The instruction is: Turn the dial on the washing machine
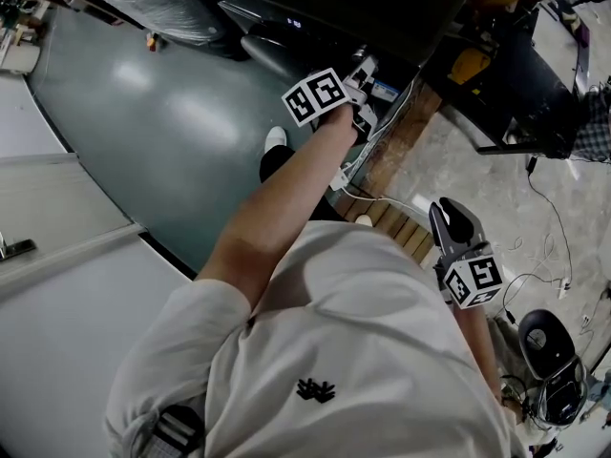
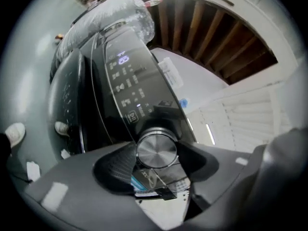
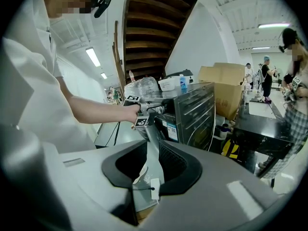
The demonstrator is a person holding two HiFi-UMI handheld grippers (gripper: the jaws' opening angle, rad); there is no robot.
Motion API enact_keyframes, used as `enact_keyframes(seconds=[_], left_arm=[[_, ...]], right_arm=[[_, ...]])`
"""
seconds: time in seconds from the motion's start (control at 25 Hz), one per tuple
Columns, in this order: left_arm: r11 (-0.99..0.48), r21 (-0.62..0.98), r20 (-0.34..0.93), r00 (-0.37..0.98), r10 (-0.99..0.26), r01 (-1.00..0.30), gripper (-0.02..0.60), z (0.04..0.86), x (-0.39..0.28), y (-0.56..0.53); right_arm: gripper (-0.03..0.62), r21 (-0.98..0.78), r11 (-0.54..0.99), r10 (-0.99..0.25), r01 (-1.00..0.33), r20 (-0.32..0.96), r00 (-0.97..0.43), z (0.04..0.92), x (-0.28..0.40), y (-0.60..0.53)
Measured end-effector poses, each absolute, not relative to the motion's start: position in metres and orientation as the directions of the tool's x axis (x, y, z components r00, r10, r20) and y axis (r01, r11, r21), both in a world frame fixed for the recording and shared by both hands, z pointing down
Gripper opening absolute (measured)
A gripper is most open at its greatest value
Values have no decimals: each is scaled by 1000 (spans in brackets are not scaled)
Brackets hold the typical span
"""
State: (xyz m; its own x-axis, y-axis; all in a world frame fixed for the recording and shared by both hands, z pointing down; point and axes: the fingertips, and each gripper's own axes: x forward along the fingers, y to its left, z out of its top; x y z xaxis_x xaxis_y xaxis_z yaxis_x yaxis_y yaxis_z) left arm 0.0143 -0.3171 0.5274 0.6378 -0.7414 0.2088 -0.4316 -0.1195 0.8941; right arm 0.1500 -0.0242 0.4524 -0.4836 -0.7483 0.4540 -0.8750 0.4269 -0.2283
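Clasping the dial [image 2: 156, 150], left claw [image 1: 363, 93] (dial hidden in head view)

White short-sleeved shirt [image 1: 382, 322] — black emblem [image 1: 315, 389].

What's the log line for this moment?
left gripper: closed on washing machine dial | right gripper: empty, away from machine | task: under way

The dial [image 2: 157, 151], low centre in the left gripper view, is brushed silver against the glossy black washing machine [image 2: 120, 81]. At upper centre of the head view, the cube on the left gripper [image 1: 365, 92] bears black-and-white square markers.
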Motion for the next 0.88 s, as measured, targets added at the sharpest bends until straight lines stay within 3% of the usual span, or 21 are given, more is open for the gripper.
enact_keyframes(seconds=[0.36, 0.88], left_arm=[[-199, 808, 248, 626, -739, -555, 325, 524, 12, -317], [17, 985, 123, 636, -762, -171, 385, 531, 14, -311]], right_arm=[[77, -224, 427, -751, -876, 451, -482, 451, 150, -25], [77, -227, 433, -746, -872, 454, -488, 452, 149, -28]])
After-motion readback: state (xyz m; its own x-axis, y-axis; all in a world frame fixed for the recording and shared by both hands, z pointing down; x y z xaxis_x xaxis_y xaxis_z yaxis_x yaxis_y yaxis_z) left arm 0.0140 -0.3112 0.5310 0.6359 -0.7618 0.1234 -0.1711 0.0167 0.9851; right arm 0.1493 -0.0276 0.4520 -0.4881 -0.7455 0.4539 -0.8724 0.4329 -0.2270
